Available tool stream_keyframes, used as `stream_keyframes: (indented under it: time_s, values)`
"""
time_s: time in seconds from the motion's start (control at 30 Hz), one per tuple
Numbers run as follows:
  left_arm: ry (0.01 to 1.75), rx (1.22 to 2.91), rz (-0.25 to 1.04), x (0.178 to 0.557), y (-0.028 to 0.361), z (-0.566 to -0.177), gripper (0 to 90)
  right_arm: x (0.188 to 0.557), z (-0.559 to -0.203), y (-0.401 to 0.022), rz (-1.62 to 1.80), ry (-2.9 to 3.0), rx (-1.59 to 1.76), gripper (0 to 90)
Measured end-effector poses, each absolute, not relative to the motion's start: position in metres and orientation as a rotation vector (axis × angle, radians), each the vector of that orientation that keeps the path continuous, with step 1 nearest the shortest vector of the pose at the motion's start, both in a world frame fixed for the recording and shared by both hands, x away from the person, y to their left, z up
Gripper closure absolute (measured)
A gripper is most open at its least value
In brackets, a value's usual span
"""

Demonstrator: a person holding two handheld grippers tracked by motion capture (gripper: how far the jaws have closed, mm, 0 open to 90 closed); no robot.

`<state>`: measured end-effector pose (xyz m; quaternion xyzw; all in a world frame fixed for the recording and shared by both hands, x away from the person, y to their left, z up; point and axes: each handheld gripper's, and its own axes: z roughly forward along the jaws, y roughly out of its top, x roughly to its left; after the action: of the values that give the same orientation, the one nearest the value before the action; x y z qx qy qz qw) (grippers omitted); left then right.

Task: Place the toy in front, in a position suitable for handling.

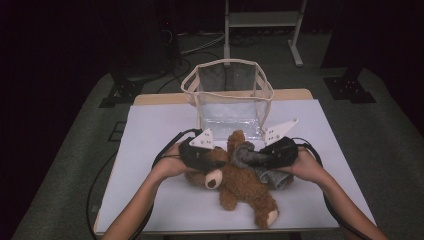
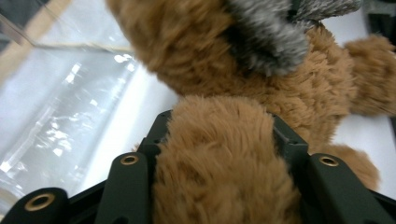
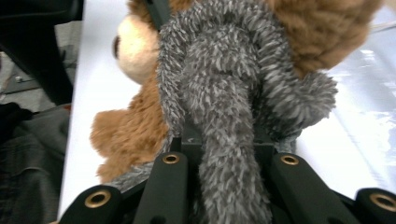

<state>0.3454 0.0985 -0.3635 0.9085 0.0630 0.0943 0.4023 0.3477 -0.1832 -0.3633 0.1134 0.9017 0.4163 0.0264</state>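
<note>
Here the left gripper (image 1: 200,152) clamps the teddy bear (image 1: 240,187), the right gripper (image 1: 272,152) its grey scarf (image 3: 224,140); the clear bag (image 1: 227,95) lies just beyond, probably their goal.

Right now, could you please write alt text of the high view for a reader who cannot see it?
A person's two hand-held grippers, the left gripper and the right gripper, grip a brown teddy bear and a grey fuzzy cloth wrapped on it. They lie on a white table, in front of a clear plastic bag with a cream rim.
</note>
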Motion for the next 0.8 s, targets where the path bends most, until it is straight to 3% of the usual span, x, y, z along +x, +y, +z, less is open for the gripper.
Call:
stream_keyframes:
  time_s: [0.13, 0.3, 0.57, 0.8]
  values:
    - [0.159, 2.276, 0.244, 0.328, 0.109, -0.372, 48.7, 0.33, -0.357, -0.177, 1.243, 2.795, 0.256, 74.1]
    - [0.168, 2.255, 0.244, 0.321, 0.118, -0.378, 47.9, 0.34, -0.335, -0.18, 1.262, 2.737, 0.293, 73.9]
    - [0.141, 2.233, 0.217, 0.31, 0.123, -0.38, 44.5, 0.336, -0.353, -0.149, 1.082, 2.826, 0.199, 73.7]
    - [0.131, 2.252, 0.244, 0.302, 0.121, -0.378, 44.5, 0.331, -0.335, -0.151, 1.172, 2.783, 0.203, 73.5]
